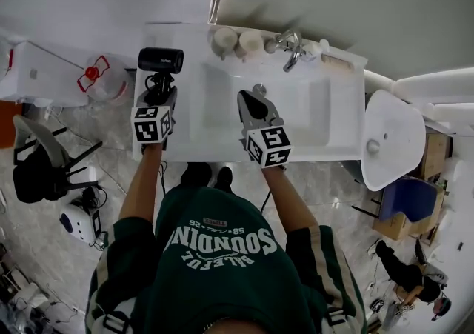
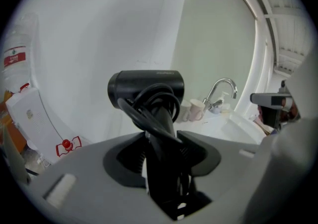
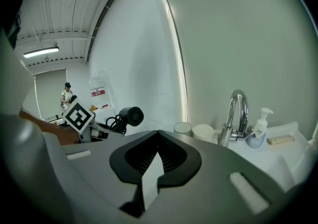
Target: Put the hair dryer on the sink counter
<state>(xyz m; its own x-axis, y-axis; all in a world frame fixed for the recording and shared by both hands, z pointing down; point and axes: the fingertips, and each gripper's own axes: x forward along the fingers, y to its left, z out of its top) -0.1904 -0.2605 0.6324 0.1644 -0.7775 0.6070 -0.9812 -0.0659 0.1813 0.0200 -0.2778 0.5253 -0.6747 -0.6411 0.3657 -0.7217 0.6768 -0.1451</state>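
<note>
The black hair dryer (image 1: 161,60) (image 2: 145,86) (image 3: 130,115) has its cord looped around the handle. My left gripper (image 1: 158,88) (image 2: 161,138) is shut on that handle and holds the dryer barrel-up over the left end of the white sink counter (image 1: 185,114). Whether the dryer touches the counter cannot be told. My right gripper (image 1: 252,103) (image 3: 158,133) hovers over the basin with its jaws together and nothing between them.
A chrome faucet (image 1: 291,47), two cups (image 1: 224,40) (image 1: 250,41), a soap dispenser (image 3: 257,131) and a soap bar (image 3: 279,139) line the counter's back. A toilet (image 1: 392,140) stands to the right, a water bottle (image 1: 104,77) and a chair (image 1: 37,162) to the left.
</note>
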